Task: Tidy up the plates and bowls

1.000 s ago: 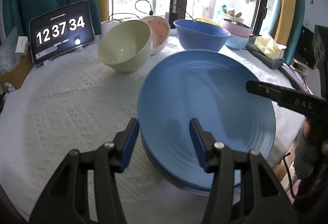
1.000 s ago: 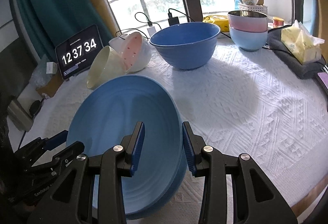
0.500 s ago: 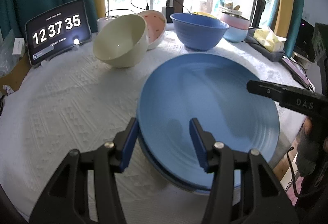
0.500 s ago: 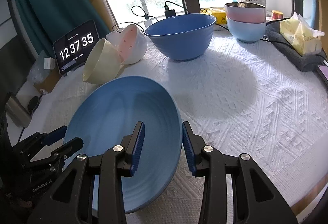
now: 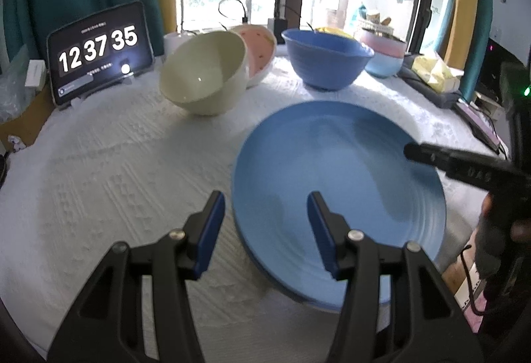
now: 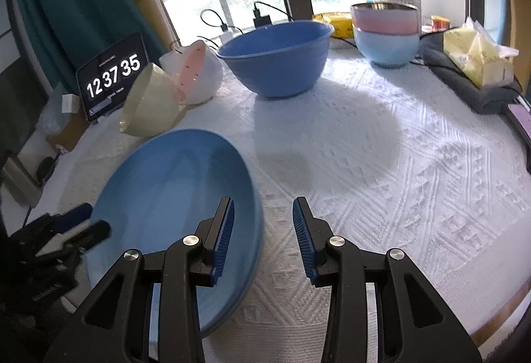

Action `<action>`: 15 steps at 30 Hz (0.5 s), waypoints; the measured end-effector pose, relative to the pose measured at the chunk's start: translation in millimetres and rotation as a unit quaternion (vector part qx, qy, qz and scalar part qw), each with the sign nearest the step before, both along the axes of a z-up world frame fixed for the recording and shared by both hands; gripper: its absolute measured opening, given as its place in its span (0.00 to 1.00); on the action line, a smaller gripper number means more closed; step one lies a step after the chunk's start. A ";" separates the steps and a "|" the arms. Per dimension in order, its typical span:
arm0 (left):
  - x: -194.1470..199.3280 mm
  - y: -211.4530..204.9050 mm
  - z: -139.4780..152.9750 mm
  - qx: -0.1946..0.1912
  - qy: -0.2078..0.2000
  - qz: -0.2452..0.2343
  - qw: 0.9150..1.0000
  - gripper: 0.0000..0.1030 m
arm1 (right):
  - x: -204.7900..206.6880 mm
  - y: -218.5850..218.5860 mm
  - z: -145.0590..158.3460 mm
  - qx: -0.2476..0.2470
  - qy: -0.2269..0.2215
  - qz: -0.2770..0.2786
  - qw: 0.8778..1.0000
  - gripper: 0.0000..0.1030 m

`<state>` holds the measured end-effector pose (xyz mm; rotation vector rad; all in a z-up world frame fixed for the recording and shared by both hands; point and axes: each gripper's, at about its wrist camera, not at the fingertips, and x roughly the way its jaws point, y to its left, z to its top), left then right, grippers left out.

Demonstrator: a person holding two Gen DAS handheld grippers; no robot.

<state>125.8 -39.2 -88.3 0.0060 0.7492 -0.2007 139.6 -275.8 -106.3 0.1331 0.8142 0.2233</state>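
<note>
A blue plate (image 5: 335,177) lies flat on the white tablecloth (image 5: 116,163), seemingly on top of a second blue plate. My left gripper (image 5: 267,226) is open and straddles the plate's left rim without pressing on it. My right gripper (image 6: 264,236) is open too, straddling the plate's (image 6: 172,197) right rim, one pad over the plate and one over the cloth. Behind stand a tilted cream bowl (image 5: 202,77), a white bowl with a pink inside (image 5: 262,60), a big blue bowl (image 6: 275,60) and a pink bowl stacked in a light-blue one (image 6: 385,31).
A tablet clock (image 5: 99,50) leans at the back left. At the right lie a yellow tissue pack (image 6: 478,60) on a grey cloth and a phone (image 6: 521,117) by the edge. The table's front edge (image 6: 497,323) runs close on the right. Cables trail along the window sill.
The blue plate has sunk and settled flat on the cloth. Its left rim now stands apart from the left gripper's pad; in the right view its rim sits further left between the jaws.
</note>
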 end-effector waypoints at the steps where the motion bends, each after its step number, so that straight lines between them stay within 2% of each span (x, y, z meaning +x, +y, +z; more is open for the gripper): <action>1: -0.2 1.6 1.2 -0.001 -0.003 0.002 1.000 0.52 | 0.7 -0.5 -1.5 0.000 0.002 -0.001 1.000 0.38; 15: 8.6 12.7 -3.3 -0.029 0.004 0.026 0.999 0.52 | 5.1 -6.9 -4.4 0.010 0.009 -0.011 1.000 0.39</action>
